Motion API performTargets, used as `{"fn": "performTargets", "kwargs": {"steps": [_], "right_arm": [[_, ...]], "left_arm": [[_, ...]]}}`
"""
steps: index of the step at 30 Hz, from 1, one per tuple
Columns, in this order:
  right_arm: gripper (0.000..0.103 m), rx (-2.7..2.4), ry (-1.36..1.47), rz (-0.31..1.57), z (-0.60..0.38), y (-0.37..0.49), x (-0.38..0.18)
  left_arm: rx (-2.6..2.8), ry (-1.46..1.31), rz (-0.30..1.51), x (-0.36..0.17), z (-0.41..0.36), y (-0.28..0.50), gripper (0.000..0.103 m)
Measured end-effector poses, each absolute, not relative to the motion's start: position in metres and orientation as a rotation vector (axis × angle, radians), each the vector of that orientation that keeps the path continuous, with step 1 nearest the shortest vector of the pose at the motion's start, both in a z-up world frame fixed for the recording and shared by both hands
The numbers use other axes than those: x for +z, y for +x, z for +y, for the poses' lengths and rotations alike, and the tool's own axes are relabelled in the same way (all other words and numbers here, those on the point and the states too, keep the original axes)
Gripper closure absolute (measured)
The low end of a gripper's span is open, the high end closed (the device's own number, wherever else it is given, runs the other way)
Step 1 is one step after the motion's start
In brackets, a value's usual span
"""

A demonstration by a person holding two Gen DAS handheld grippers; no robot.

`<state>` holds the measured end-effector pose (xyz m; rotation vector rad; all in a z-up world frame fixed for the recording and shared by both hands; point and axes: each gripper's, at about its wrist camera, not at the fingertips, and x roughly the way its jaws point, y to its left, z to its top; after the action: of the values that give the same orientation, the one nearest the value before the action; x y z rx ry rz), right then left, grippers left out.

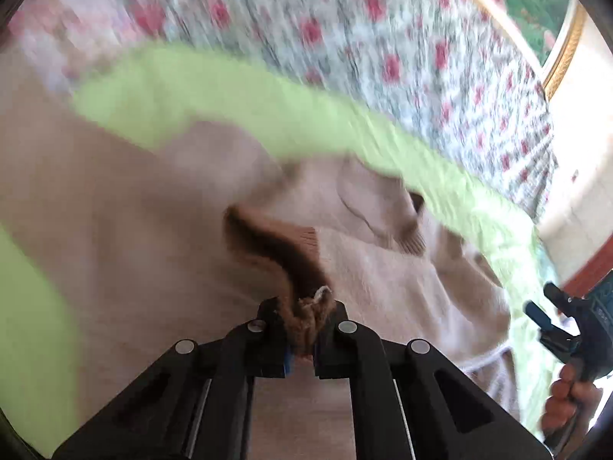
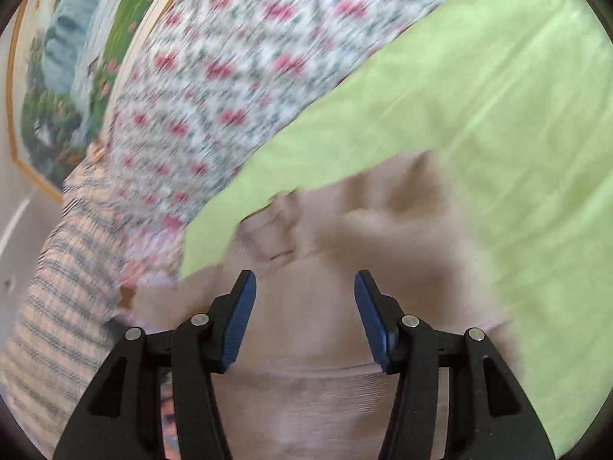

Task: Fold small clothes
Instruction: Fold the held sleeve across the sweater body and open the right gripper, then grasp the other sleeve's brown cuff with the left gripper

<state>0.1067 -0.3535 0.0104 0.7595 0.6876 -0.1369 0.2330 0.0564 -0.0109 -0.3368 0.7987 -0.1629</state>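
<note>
A beige knit sweater (image 1: 161, 230) lies spread on a light green sheet (image 1: 268, 103). My left gripper (image 1: 304, 314) is shut on a bunched brown knit part of the sweater (image 1: 279, 249), which trails up and away from the jaws. The right gripper shows at the right edge of the left wrist view (image 1: 551, 314), held by a hand. In the right wrist view my right gripper (image 2: 304, 287) is open and empty just above the beige sweater (image 2: 314, 326), with the green sheet (image 2: 479, 115) beyond. Both views are motion-blurred.
A floral-print cover (image 1: 345, 30) lies behind the green sheet and also shows in the right wrist view (image 2: 230, 76). A striped cloth (image 2: 65, 287) hangs at the left. A framed landscape picture (image 2: 69, 57) is on the wall behind.
</note>
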Motion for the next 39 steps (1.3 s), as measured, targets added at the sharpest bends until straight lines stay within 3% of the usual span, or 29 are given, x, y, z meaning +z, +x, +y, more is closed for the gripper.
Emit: {"fn": "performTargets", "kwargs": {"steps": [10, 12, 14, 16, 20, 23, 25, 27, 30, 34, 39], "right_arm": [[0.048, -0.191, 0.637, 0.931, -0.386, 0.166, -0.048], [0.094, -0.168, 0.566, 0.935, -0.383, 0.170, -0.043], [0.095, -0.202, 0.592, 0.871, -0.398, 0.158, -0.029], [0.095, -0.246, 0.593, 0.846, -0.415, 0.150, -0.022], [0.093, -0.263, 0.522, 0.973, -0.415, 0.158, -0.044], [0.078, -0.396, 0.384, 0.923, -0.399, 0.146, -0.019], [0.078, -0.294, 0.358, 0.860, -0.382, 0.140, -0.007], [0.068, -0.191, 0.372, 0.898, -0.369, 0.145, -0.012], [0.068, -0.289, 0.352, 0.988, -0.378, 0.145, -0.033], [0.068, -0.308, 0.475, 0.903, -0.392, 0.116, -0.013], [0.052, -0.197, 0.491, 0.830, -0.361, 0.090, 0.014]], "left_arm": [[-0.189, -0.283, 0.885, -0.025, 0.055, 0.236, 0.096], [-0.191, -0.266, 0.886, -0.024, 0.048, 0.237, 0.096], [-0.217, -0.273, 0.876, -0.021, 0.041, 0.234, 0.096], [-0.253, -0.285, 0.858, -0.017, 0.032, 0.234, 0.096], [-0.225, -0.229, 0.901, -0.031, 0.015, 0.246, 0.096], [-0.206, -0.233, 0.930, -0.040, 0.022, 0.245, 0.092], [-0.202, -0.248, 0.927, -0.040, 0.028, 0.242, 0.090], [-0.200, -0.249, 0.929, -0.040, 0.030, 0.240, 0.089], [-0.201, -0.241, 0.925, -0.034, 0.033, 0.234, 0.088], [-0.187, -0.237, 0.898, -0.021, 0.056, 0.210, 0.087], [-0.088, -0.293, 0.871, -0.011, 0.107, 0.195, 0.073]]}}
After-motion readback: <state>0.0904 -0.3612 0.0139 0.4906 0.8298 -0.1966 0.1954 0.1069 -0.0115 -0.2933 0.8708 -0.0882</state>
